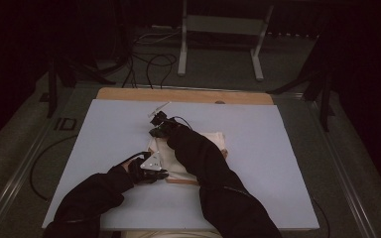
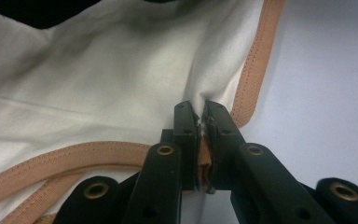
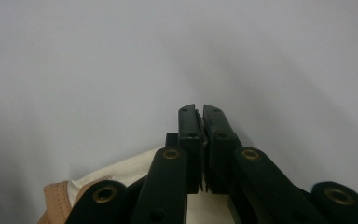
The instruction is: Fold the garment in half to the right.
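The cream cloth (image 1: pixel 213 141) lies folded in the middle of the pale board (image 1: pixel 278 163), much of it hidden under the person's dark sleeves. At the cloth's near-left corner the left gripper (image 2: pixel 201 122) pinches the tan binding (image 2: pixel 256 65). At its far edge the right gripper (image 3: pixel 200 113) has its jaws pressed together; whether cloth is caught between them is hard to tell.

No text, label, brand, number or sign can be read in any view.
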`<action>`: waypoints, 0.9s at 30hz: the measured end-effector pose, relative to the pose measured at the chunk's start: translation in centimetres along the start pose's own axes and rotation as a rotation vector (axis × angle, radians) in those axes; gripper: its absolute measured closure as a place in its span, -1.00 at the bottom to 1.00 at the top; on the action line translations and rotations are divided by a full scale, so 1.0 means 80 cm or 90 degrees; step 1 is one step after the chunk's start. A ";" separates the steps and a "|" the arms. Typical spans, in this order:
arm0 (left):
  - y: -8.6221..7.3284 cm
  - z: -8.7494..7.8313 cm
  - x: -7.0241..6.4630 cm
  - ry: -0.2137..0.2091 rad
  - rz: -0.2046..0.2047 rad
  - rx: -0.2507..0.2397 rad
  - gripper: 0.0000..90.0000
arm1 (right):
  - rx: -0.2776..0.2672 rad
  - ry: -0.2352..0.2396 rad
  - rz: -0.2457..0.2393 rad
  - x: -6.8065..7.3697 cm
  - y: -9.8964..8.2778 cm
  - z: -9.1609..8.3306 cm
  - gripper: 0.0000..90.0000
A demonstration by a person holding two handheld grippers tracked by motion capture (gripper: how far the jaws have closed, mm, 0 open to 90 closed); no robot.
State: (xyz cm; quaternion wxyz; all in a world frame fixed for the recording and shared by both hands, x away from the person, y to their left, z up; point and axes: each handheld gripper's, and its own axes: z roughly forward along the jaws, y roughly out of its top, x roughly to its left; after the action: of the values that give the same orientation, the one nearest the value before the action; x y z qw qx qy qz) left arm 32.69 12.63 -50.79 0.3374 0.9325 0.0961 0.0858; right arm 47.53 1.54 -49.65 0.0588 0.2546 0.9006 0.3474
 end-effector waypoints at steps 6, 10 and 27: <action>0.003 -0.003 -0.002 -0.002 0.002 0.000 0.88 | -0.018 0.003 -0.006 0.003 0.004 -0.016 0.94; 0.005 -0.006 -0.002 -0.001 0.006 -0.002 0.88 | -0.021 0.004 -0.004 0.004 0.004 -0.020 0.94; 0.030 -0.016 -0.002 -0.010 0.029 -0.004 0.88 | -0.052 -0.006 -0.007 -0.006 -0.002 -0.057 0.94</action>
State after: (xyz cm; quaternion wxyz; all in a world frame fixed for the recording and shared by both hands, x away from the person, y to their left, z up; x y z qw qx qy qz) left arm 32.58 11.59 -48.29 0.3391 0.9340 0.0717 0.0866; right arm 46.60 -1.55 -46.34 0.0753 0.2489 0.8866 0.3826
